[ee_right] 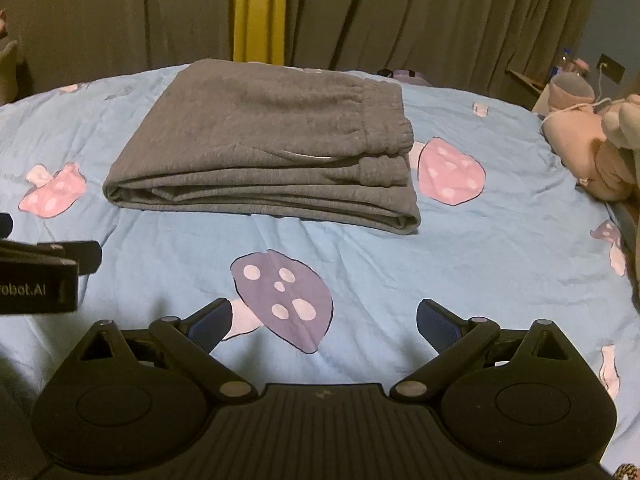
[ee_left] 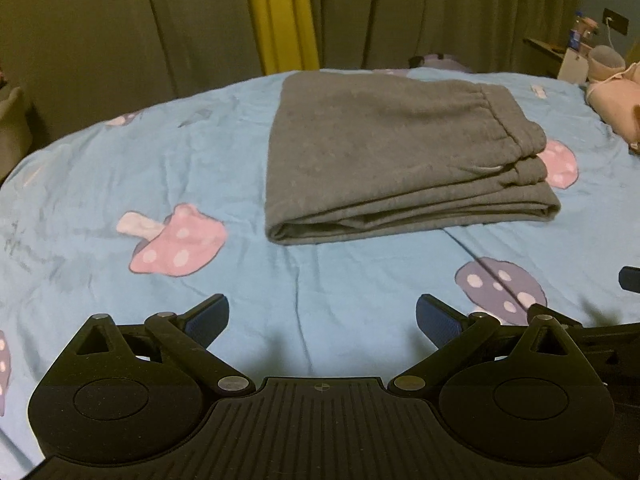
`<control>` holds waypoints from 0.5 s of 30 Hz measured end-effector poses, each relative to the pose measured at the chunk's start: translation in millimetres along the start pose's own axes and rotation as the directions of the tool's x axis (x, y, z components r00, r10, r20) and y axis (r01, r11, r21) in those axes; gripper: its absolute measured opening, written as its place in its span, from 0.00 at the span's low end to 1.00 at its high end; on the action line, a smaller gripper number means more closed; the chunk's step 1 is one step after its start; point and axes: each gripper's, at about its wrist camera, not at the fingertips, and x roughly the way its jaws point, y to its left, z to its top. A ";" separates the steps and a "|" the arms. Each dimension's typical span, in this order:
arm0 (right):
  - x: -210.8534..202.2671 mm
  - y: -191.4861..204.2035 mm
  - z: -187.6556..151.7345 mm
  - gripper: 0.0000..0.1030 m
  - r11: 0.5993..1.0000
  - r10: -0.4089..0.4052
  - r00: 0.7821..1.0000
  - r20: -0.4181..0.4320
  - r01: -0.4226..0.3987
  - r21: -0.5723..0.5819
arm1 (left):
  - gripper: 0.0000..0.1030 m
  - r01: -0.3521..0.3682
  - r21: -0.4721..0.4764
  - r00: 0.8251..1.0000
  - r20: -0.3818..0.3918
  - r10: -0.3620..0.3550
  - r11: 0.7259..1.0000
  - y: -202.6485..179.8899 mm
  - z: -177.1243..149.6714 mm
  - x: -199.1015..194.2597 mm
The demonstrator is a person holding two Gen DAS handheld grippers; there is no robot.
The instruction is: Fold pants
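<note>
I've got both my left gripper (ee_left: 322,316) and right gripper (ee_right: 324,318) spread wide, holding nothing, near the folded grey fleece pants (ee_left: 384,152), their lower layers hidden, on the blue mushroom-print bedsheet (ee_left: 340,280).

The right claw (ee_right: 324,322) hovers low over the bed (ee_right: 500,248) with its blue-padded fingers (ee_right: 436,326) spread wide and nothing between them, a purple mushroom print (ee_right: 286,300) on the blue sheet showing in the gap. Beyond it, well apart, the grey pants (ee_right: 264,148) lie folded into a flat stack, elastic waistband at the right. The left claw (ee_right: 48,268) pokes in at the left edge, a pink plush toy (ee_right: 588,144) rests far right, and grey curtains (ee_right: 420,12) hang behind.
</note>
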 end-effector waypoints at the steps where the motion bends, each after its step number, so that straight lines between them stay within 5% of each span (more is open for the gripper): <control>1: 0.6 -0.8 1.5 0.96 1.000 0.002 1.000 0.001 -0.002 0.008 | 1.00 -0.006 0.005 1.000 0.004 0.006 1.000 -1.6 1.4 0.3; 15: 19.9 -17.8 24.1 0.96 0.995 0.010 0.997 0.071 -0.017 0.098 | 1.00 -0.060 0.037 0.996 0.074 0.057 0.998 -14.0 20.2 25.4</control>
